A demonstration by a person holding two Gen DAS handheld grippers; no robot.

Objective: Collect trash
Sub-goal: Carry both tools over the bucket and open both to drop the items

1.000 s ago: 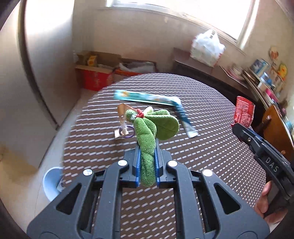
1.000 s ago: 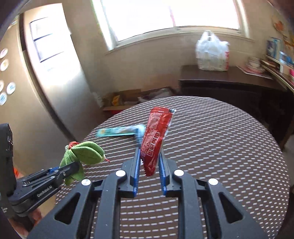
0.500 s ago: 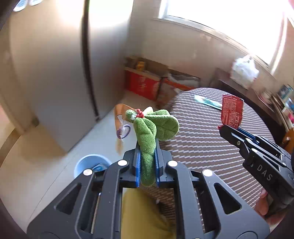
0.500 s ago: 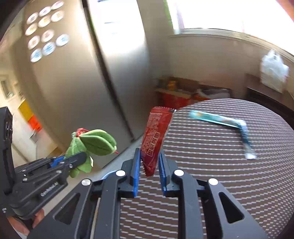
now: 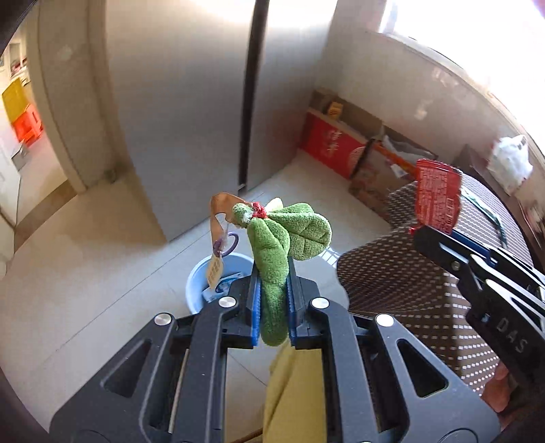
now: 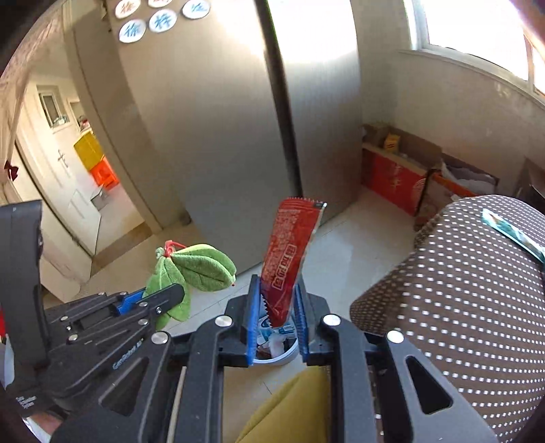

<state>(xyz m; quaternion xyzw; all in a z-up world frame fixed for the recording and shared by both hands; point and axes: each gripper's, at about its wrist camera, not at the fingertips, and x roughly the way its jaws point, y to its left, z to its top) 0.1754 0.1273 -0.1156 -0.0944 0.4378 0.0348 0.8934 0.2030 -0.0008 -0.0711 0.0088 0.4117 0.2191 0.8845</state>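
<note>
Left gripper (image 5: 274,303) clamps a green plush leaf (image 5: 282,245) above the blue bin (image 5: 201,283); right gripper (image 6: 277,317) pinches a red wrapper (image 6: 289,259) upright, beside the tabletop (image 6: 477,306).

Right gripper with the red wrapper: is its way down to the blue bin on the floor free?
Probably yes. The right gripper holds the red wrapper apparently right above the blue bin, with nothing visible between them.

"DAS" marks the right gripper (image 5: 439,243); round fridge magnets (image 6: 160,20) read 徐, 梓.
</note>
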